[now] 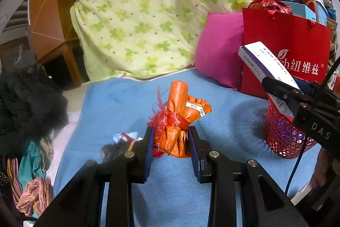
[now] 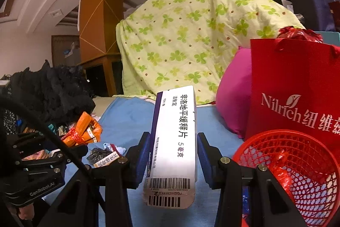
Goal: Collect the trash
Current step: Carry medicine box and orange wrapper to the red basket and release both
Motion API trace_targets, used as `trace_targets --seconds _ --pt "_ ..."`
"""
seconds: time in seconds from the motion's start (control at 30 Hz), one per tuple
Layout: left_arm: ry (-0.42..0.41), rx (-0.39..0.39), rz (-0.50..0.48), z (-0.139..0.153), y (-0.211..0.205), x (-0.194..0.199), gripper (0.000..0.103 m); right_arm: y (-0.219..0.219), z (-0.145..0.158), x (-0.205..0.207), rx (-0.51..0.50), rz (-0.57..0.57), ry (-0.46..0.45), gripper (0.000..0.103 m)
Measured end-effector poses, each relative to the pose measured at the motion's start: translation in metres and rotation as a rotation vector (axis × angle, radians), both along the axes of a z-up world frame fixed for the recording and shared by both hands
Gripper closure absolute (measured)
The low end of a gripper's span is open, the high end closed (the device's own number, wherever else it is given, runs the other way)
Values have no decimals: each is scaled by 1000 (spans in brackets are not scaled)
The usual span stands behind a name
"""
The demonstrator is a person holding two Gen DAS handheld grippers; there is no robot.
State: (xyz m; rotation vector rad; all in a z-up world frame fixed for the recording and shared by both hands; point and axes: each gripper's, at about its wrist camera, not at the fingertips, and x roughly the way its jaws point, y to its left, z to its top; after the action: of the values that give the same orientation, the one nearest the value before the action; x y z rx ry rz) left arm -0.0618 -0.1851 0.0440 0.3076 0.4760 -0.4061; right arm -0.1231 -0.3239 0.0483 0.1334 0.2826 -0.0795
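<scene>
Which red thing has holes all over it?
The red mesh basket, standing on the blue blanket beside the right gripper. The red paper bag behind it has solid sides with white writing.

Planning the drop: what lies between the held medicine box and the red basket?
Only the right gripper's own finger and bare blue sheet separate the medicine box from the red basket, seen from the right wrist.
</scene>
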Motion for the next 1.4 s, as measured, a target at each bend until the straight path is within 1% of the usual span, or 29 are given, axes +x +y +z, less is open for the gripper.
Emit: trace_targets --seconds 0.43,0.97,1.4 --pt "-29 17 -14 11 -19 -10 70 -24 5 -15 31 -41 -39 57" --pt "-63 36 -78 25 -49 -29 70 -56 6 -36 88 -90 -67 57" --pt "-69 54 -130 30 -76 -41 70 -86 5 -54 124 -141 -78 57"
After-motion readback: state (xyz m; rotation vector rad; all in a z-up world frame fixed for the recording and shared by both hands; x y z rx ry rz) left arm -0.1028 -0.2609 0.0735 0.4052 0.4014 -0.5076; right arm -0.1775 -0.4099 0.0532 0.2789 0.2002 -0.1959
